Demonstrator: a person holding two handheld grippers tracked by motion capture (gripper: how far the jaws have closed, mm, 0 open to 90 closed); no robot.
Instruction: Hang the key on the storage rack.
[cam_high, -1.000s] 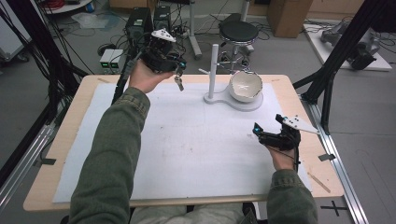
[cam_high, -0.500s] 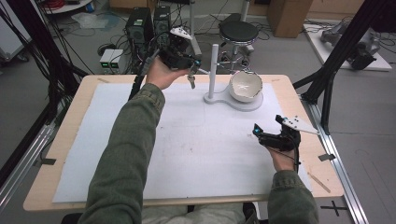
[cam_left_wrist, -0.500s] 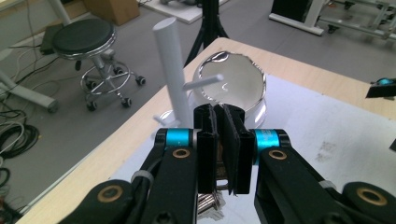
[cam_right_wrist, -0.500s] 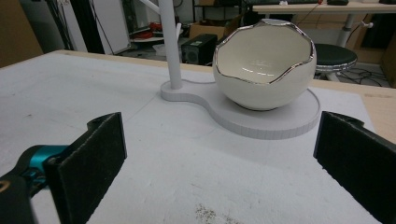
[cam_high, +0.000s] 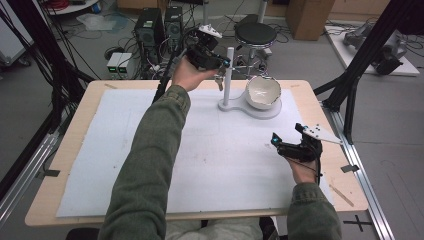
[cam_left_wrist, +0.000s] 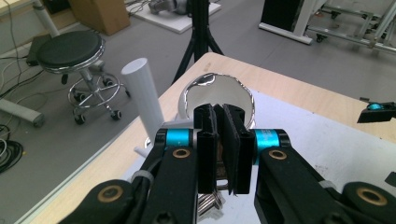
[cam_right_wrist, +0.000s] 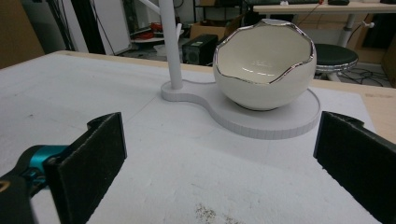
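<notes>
At the far side of the bench, the left tool is raised in the air just left of the white post, its jaws pressed together on a small metal thing that looks like a bunch of keys. In the left gripper view the keys hang below the closed jaws, and the post stands to the left of them with the bowl behind. The post rises from a flat white stand that lies on the white mat covering the bench top. On the right part of that stand sits an eggshell-shaped white bowl with a jagged silver rim, upright and empty inside. Nearer and to the right, the right tool lies low over the mat, well apart from the stand, held by a hand. Its jaws are spread wide with nothing between them; its own view looks across the mat at the bowl.
</notes>
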